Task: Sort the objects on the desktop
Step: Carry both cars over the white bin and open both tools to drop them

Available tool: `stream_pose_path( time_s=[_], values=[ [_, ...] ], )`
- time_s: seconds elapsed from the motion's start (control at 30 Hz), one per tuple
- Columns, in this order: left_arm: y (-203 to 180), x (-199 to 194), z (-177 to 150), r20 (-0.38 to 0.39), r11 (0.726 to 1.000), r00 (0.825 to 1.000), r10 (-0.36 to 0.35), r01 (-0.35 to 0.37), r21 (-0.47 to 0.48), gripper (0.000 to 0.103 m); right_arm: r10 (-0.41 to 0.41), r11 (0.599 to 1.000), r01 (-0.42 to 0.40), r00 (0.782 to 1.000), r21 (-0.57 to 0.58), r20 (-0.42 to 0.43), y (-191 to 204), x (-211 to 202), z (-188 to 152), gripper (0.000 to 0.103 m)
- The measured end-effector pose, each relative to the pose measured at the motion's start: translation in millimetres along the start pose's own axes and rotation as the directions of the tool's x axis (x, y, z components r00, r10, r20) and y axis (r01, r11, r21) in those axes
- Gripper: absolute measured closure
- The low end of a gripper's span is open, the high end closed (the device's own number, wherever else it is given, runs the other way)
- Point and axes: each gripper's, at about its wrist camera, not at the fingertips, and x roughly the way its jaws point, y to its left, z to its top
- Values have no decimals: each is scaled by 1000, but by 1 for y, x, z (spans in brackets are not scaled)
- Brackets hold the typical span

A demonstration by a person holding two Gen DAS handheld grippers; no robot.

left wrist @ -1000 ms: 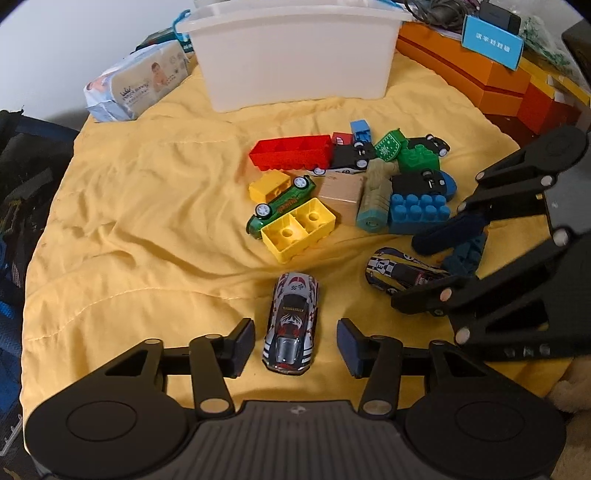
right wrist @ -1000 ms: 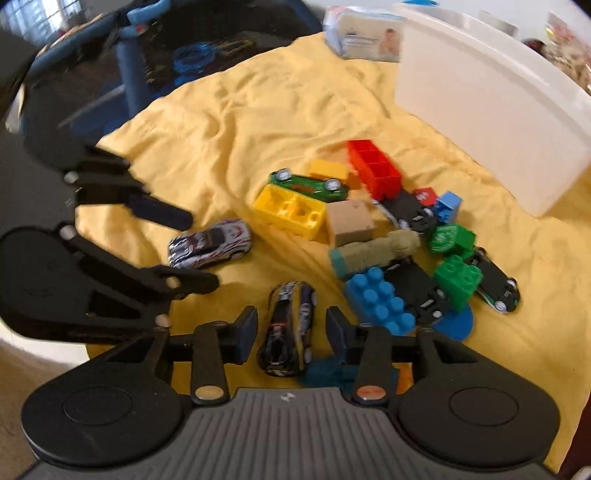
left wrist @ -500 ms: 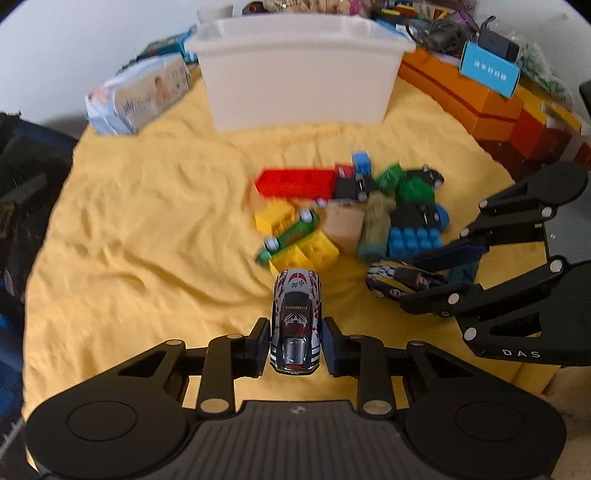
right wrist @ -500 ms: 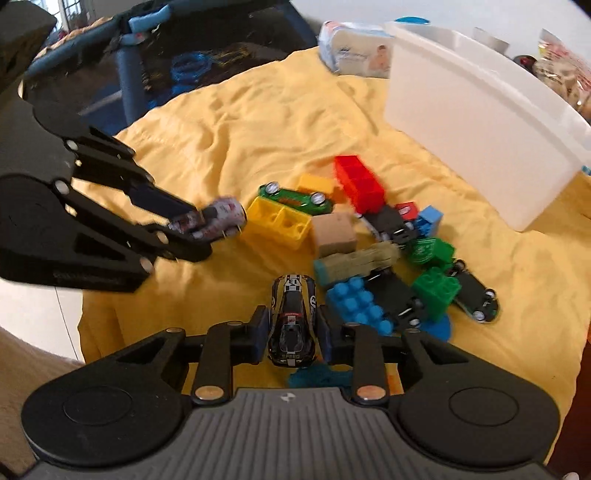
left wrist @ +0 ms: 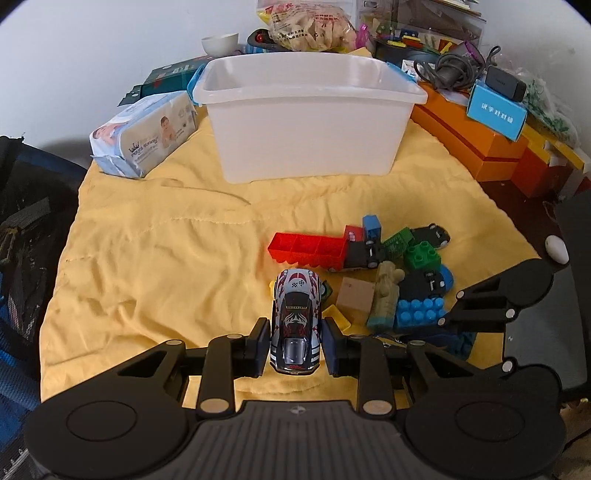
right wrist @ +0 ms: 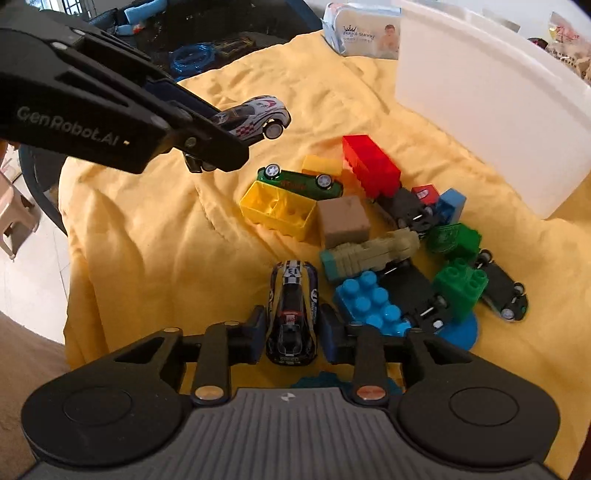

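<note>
Background's pretty cluttered. There's a pack of baby wipes [left wrist: 144, 133] sitting on the yellow blanket [left wrist: 155, 266], a small white bowl [left wrist: 220, 43] at the back, a bag of snacks [left wrist: 314, 24], some orange boxes [left wrist: 476, 136] with a blue card [left wrist: 495, 114] on top, plus a tangled grey cable [left wrist: 452, 70].

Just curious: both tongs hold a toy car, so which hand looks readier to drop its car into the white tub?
Probably the left tongs: their silver car is lifted, facing the white tub.
</note>
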Motion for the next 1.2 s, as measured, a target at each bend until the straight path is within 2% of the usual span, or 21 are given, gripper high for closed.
stream_pose_path(
  time_s=[0.13,0.27,0.37,0.47,0.53,0.6,0.7,0.83,0.87,0.9,1.0,1.17,1.2],
  values=[
    [0,-8,17,38,1000,999,-11,11,18,70,-20,1000,19,998,19,64,-6,-27,7,70],
    [1,-15,46,106,996,994,-6,-4,88,70,-92,995,85,984,56,155,-25,-61,28,70],
    [5,-17,80,179,991,984,5,-29,134,70,-172,984,156,960,85,222,-47,-83,50,70],
    [10,-14,116,258,986,966,12,-54,157,70,-271,962,249,923,111,272,-71,-93,75,70],
    [18,-7,143,294,990,956,18,-59,131,70,-321,946,289,900,146,297,-88,-96,91,70],
    [25,0,168,320,994,948,-3,-31,101,70,-359,931,313,880,187,311,-107,-96,105,70],
    [27,20,199,333,995,943,3,-37,94,70,-407,907,342,861,244,305,-133,-89,126,70],
    [26,60,223,275,994,961,3,-32,101,69,-439,881,353,859,316,264,-164,-71,139,68],
    [23,71,225,252,994,968,10,-36,100,69,-440,877,354,865,325,242,-170,-64,141,62],
    [21,74,224,256,995,967,14,-40,96,67,-439,874,356,870,332,224,-174,-61,139,58],
    [15,73,212,263,993,965,12,-43,111,51,-445,869,355,865,344,231,-176,-62,129,55],
    [13,49,184,291,990,956,23,-63,128,39,-417,868,288,865,404,281,-168,-83,105,11],
    [13,43,176,290,990,957,23,-62,123,37,-405,868,272,871,415,277,-167,-87,99,9]
  ],
)
